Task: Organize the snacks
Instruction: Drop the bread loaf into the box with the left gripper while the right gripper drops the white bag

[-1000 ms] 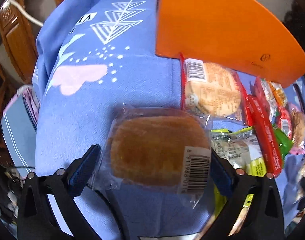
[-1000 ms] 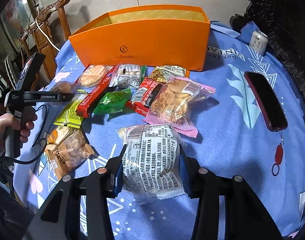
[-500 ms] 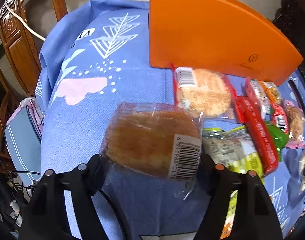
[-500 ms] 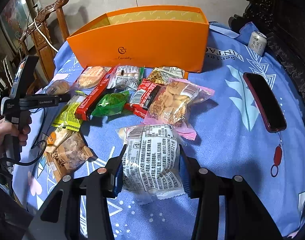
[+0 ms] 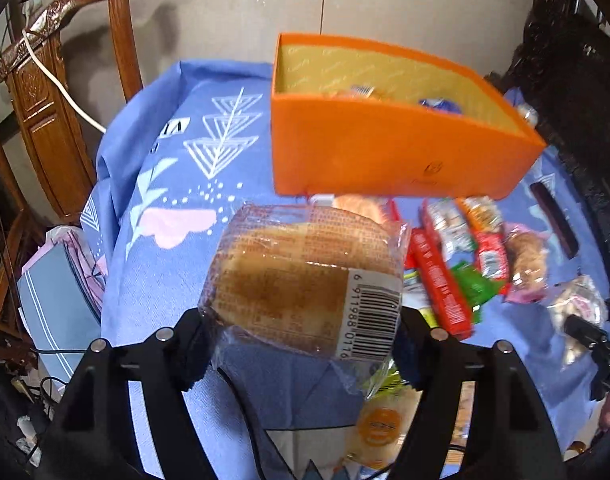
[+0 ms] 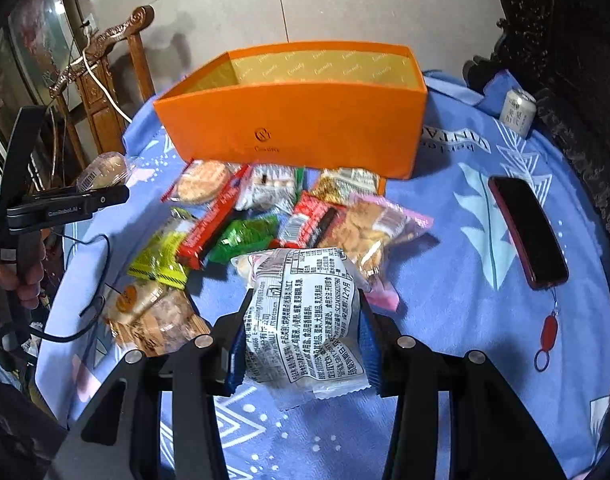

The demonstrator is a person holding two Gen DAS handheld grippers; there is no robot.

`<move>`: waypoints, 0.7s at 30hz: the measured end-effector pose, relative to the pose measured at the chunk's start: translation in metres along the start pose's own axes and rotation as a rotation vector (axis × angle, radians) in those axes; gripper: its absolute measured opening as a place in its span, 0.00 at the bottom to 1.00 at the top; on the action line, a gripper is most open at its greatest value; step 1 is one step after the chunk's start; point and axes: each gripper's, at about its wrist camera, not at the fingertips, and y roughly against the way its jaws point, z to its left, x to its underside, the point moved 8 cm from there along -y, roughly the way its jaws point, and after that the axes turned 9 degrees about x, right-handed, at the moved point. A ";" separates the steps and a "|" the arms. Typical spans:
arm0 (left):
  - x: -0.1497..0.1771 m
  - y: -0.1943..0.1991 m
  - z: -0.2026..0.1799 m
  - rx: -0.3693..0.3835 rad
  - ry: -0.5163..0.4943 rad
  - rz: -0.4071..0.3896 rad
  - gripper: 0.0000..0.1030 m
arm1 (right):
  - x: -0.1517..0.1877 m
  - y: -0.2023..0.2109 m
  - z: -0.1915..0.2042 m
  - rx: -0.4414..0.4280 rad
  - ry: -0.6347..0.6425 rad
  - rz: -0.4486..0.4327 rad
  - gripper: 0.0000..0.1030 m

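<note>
Glossy clear plastic bread wrapper (image 5: 305, 276); matt orange card box (image 6: 297, 120); blue cloth (image 6: 465, 264).

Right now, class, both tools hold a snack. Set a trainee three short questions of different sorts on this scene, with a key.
1. True or false: the left tool grips a clear-wrapped bread bun.
2. Which lies on the blue cloth right of the orange box? A) a dark red phone B) a plate C) a book
3. Fill in: the right tool holds a white packet printed with black ____.

Key: 1 true; 2 A; 3 text
</note>
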 end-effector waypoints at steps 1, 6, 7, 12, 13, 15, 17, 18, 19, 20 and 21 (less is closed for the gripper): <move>-0.003 0.004 -0.003 0.004 0.000 -0.007 0.68 | -0.004 0.003 0.001 -0.003 0.004 -0.011 0.45; -0.030 0.032 -0.019 0.025 -0.023 -0.063 0.68 | -0.036 0.021 0.005 -0.020 0.018 -0.080 0.45; -0.037 0.037 -0.022 0.027 -0.029 -0.079 0.68 | -0.050 0.027 0.005 -0.028 0.016 -0.108 0.45; -0.089 0.060 -0.039 0.052 -0.044 -0.157 0.69 | -0.106 0.048 0.006 -0.041 0.022 -0.214 0.45; -0.099 0.063 -0.042 0.057 -0.046 -0.170 0.69 | -0.120 0.052 0.006 -0.042 0.025 -0.239 0.45; -0.122 0.066 -0.048 0.063 -0.051 -0.193 0.69 | -0.148 0.058 0.005 -0.036 0.030 -0.283 0.45; -0.143 0.066 -0.054 0.075 -0.056 -0.206 0.69 | -0.169 0.059 0.004 -0.032 0.030 -0.310 0.45; -0.153 0.066 -0.057 0.078 -0.058 -0.215 0.69 | -0.182 0.060 0.003 -0.028 0.029 -0.328 0.45; -0.162 0.065 -0.060 0.079 -0.063 -0.219 0.69 | -0.189 0.061 0.003 -0.024 0.030 -0.337 0.45; -0.172 0.063 -0.063 0.080 -0.071 -0.224 0.69 | -0.197 0.060 0.002 -0.021 0.031 -0.347 0.45; -0.180 0.062 -0.065 0.077 -0.076 -0.228 0.69 | -0.207 0.059 0.002 -0.017 0.035 -0.356 0.45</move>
